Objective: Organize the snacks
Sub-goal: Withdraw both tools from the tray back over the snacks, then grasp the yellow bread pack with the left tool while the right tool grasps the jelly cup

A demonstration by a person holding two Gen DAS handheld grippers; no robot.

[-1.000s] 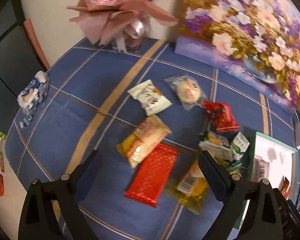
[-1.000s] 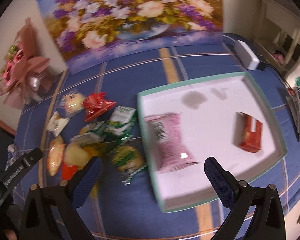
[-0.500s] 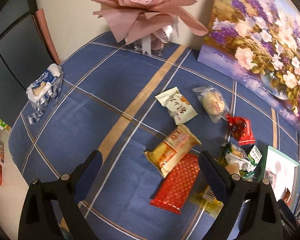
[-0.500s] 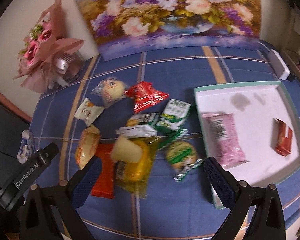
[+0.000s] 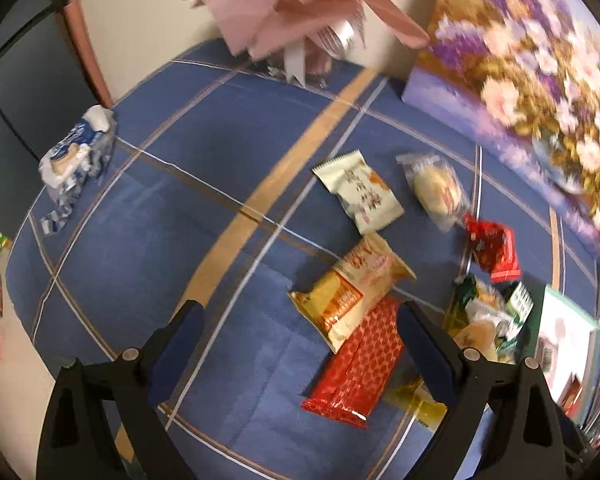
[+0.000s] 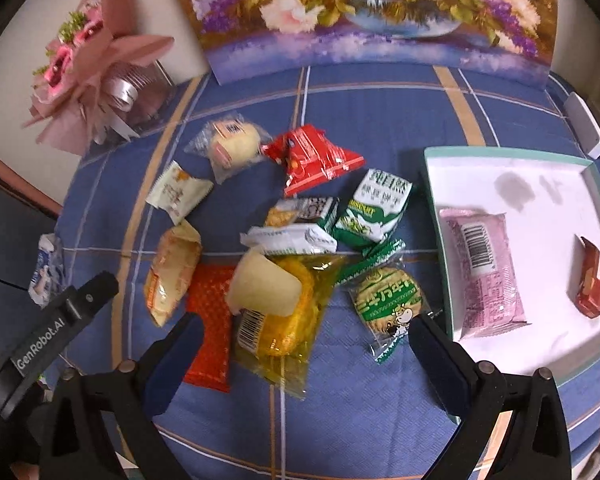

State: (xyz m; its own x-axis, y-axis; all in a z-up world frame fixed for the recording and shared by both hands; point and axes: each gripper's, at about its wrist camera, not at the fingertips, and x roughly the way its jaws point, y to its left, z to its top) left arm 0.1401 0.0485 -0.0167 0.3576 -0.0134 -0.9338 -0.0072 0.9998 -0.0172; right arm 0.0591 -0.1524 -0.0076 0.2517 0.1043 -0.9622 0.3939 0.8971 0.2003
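Observation:
Several snack packets lie on the blue checked tablecloth: a yellow packet, a red flat packet, a green round biscuit, a green-white carton and a red bag. A white tray with a teal rim at the right holds a pink packet and a small red-brown packet. My right gripper is open and empty above the yellow packet. My left gripper is open and empty above the cloth, left of the orange-cream packet.
A pink bouquet stands at the back left and a flower painting leans on the back wall. A blue-white wrapper lies near the left table edge. A white box sits behind the tray.
My right gripper has swung left from over the tray to over the snack pile. My left gripper has shifted left and back, away from the pile. No snack has moved.

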